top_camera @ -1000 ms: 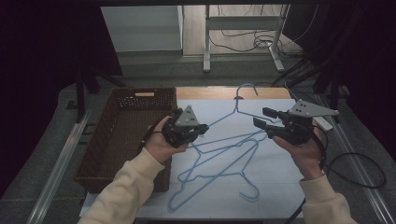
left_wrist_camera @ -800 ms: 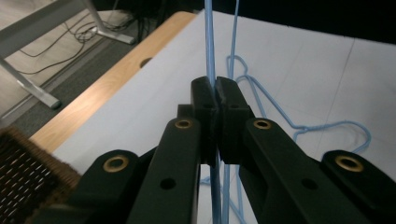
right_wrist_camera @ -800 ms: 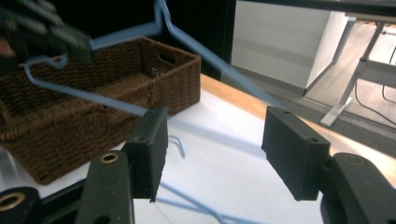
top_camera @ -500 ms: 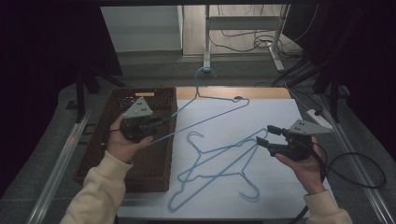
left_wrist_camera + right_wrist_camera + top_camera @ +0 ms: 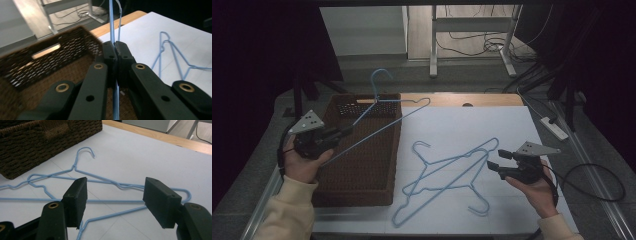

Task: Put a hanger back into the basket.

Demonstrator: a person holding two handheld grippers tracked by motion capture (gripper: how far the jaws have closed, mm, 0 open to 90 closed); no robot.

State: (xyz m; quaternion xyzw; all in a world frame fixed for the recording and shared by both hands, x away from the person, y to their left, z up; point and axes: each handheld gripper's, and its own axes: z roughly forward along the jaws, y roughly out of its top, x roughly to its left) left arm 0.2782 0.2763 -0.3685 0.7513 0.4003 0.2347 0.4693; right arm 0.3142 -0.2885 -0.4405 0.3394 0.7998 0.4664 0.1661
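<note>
the right gripper hovered wide open, holding nothing, its jaws having just been opening, beside two blue hangers lying tangled on the table. farther off, the left gripper was clamped on a third hanger above the basket. its hook could snag the rim and twist out.

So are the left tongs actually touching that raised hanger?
Touching. In the left gripper view the left tongs are shut on the hanger, its blue wire pinched between the pads, above the basket.
</note>
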